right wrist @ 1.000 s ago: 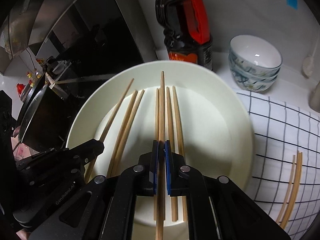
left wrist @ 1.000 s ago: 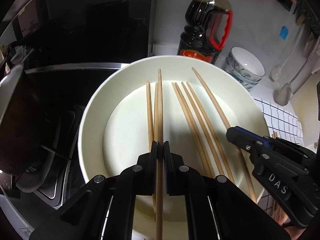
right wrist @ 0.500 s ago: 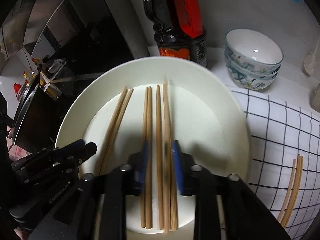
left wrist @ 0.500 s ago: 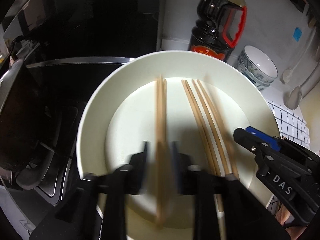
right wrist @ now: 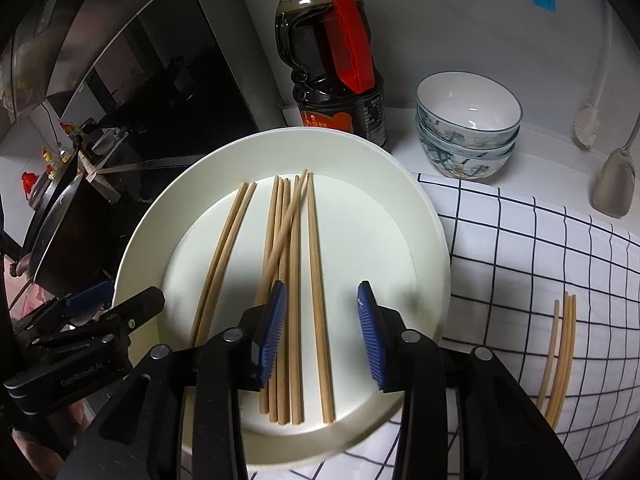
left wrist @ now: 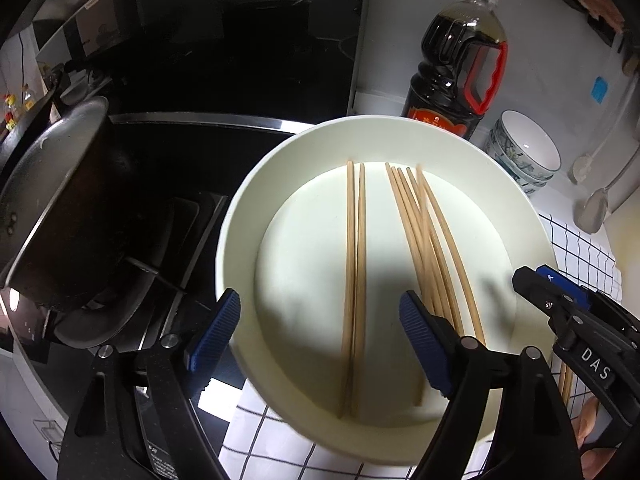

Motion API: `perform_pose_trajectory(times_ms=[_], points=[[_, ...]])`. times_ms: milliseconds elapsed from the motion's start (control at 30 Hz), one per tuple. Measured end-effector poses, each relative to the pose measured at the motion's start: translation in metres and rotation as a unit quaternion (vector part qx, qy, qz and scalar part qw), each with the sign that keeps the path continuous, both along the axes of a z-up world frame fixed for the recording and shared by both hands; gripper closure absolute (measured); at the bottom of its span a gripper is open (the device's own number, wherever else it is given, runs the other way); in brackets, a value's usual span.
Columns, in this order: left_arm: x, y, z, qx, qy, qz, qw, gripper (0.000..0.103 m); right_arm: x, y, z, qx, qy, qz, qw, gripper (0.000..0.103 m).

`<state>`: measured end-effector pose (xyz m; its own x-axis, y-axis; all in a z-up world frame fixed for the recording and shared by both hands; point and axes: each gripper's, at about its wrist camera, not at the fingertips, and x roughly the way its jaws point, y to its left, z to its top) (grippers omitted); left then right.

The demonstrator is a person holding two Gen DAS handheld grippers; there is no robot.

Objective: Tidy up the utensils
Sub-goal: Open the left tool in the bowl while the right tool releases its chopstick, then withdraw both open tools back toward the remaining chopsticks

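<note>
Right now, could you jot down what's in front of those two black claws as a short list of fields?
plate: white plate, partly on a checked cloth
on plate: wooden chopsticks, a pair lying apart on the stove side, the rest bunched, one crossing the others
off plate: more chopsticks on the cloth
left gripper: jaws opening, gripping nothing
right gripper: jaws opening, gripping nothing
behind: dark sauce bottle, stacked bowls
beside: dark pot on the stove
</note>
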<state>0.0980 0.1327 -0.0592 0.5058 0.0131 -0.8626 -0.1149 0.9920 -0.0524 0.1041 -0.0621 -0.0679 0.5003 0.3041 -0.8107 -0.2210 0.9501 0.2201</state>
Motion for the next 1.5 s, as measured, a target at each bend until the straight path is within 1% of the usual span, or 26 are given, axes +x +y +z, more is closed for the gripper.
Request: perform_pose_trajectory(times_ms=[67,133,267,400,467,733,967,1133,1200,1333,1500], points=[[-0.004,0.001,0.003,0.003,-0.003,-0.002,1.0,0.02,-0.004,0.0,0.003,0.001,-0.001,-0.001,1.0,0.065],[-0.008,0.001,0.006,0.002,-0.005,-0.008,1.0,0.018,-0.01,0.001,0.005,-0.001,-0.004,-0.003,1.0,0.061],[-0.014,0.002,0.008,0.002,-0.001,-0.017,0.9999,0.017,-0.02,0.003,0.009,-0.002,-0.004,-0.007,1.0,0.06],[-0.023,0.002,0.016,-0.002,-0.01,-0.028,0.9996,0.016,-0.032,0.001,0.016,-0.006,-0.014,-0.017,1.0,0.054],[-0.027,0.003,0.021,-0.002,-0.017,-0.034,0.9993,0.014,-0.038,-0.003,0.02,-0.007,-0.018,-0.025,1.0,0.054],[-0.039,-0.011,0.036,-0.009,-0.038,-0.07,0.9968,0.014,-0.069,-0.023,0.033,-0.013,-0.032,-0.068,0.997,0.052],[-0.046,-0.041,0.039,-0.016,-0.042,-0.11,0.9929,0.014,-0.094,-0.051,0.044,-0.015,-0.042,-0.101,0.994,0.051],[-0.051,-0.071,0.04,-0.014,-0.043,-0.129,0.9906,0.013,-0.11,-0.081,0.043,-0.018,-0.039,-0.125,0.991,0.049],[-0.055,-0.083,0.039,-0.013,-0.04,-0.132,0.9903,0.011,-0.116,-0.092,0.042,-0.019,-0.038,-0.13,0.991,0.048],[-0.067,-0.109,0.035,-0.011,-0.031,-0.135,0.9903,0.011,-0.126,-0.121,0.036,-0.013,-0.03,-0.136,0.99,0.047],[-0.084,-0.143,0.033,-0.003,-0.022,-0.124,0.9921,0.01,-0.136,-0.161,0.03,-0.001,-0.019,-0.129,0.991,0.046]])
